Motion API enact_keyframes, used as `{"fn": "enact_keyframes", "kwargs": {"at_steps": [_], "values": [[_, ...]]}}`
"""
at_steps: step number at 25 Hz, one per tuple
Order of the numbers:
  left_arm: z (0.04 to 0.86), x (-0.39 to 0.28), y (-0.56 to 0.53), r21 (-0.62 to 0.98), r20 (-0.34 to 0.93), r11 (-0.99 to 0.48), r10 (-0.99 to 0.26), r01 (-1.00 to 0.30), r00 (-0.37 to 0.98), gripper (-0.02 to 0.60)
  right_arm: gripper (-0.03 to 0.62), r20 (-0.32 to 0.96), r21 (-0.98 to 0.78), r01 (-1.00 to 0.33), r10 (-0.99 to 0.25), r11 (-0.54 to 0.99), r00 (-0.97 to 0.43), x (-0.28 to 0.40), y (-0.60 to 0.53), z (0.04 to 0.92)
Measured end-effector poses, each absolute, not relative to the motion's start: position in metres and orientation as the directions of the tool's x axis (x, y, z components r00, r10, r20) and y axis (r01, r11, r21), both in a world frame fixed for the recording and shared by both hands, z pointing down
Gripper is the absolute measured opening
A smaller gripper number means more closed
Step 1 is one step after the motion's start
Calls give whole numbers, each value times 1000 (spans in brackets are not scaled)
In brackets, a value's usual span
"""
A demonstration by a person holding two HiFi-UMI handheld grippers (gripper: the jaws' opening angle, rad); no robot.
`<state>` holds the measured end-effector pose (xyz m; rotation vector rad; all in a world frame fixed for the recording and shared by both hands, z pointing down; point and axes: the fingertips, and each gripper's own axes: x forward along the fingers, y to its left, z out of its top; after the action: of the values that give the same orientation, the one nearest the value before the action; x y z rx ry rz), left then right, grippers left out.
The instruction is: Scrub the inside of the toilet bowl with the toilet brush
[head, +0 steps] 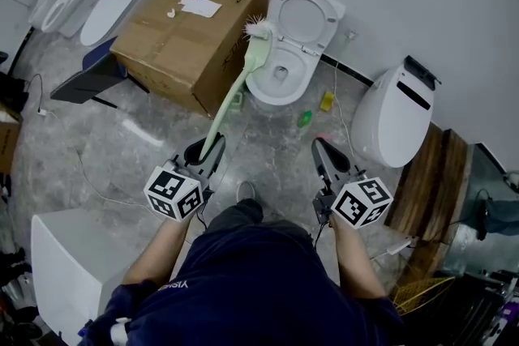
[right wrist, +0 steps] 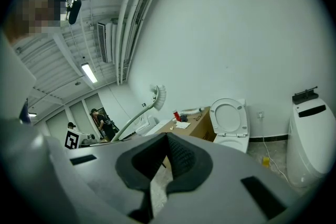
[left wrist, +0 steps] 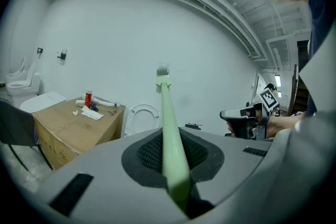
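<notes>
A white toilet [head: 280,85] stands against the far wall with its lid raised [head: 306,12]; it also shows as the toilet [left wrist: 140,119] and the toilet [right wrist: 230,119]. My left gripper [head: 204,148] [left wrist: 169,140] is shut on the pale green handle [head: 231,93] of the toilet brush. The brush slants up and forward, and its white bristle head [head: 259,30] [left wrist: 163,72] [right wrist: 160,94] hangs in the air at the bowl's left rim, outside the bowl. My right gripper [head: 323,148] [right wrist: 167,139] is shut and holds nothing, to the right, short of the toilet.
A cardboard box [head: 190,28] with a red bottle and papers stands left of the toilet. A second white toilet [head: 397,113] sits at the right beside wooden boards [head: 434,174]. Small yellow [head: 327,101] and green [head: 304,119] items and a cable lie on the floor.
</notes>
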<state>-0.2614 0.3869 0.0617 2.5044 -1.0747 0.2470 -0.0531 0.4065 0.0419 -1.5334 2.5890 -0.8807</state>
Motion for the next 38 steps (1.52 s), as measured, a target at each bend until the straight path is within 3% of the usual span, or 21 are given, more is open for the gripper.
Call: {"fn": "enact_keyframes", "kwargs": {"at_steps": [14,38], "values": [[62,-276,336,270,309,-666,-625,-696,717,60,0,265,-454,-821,-827,347,-496,-76,359,42],[70,-221,237,257,335,-657,-627,-708,703,60,0,262,-486,-803,-819,345,-511,-21,257,59]]}}
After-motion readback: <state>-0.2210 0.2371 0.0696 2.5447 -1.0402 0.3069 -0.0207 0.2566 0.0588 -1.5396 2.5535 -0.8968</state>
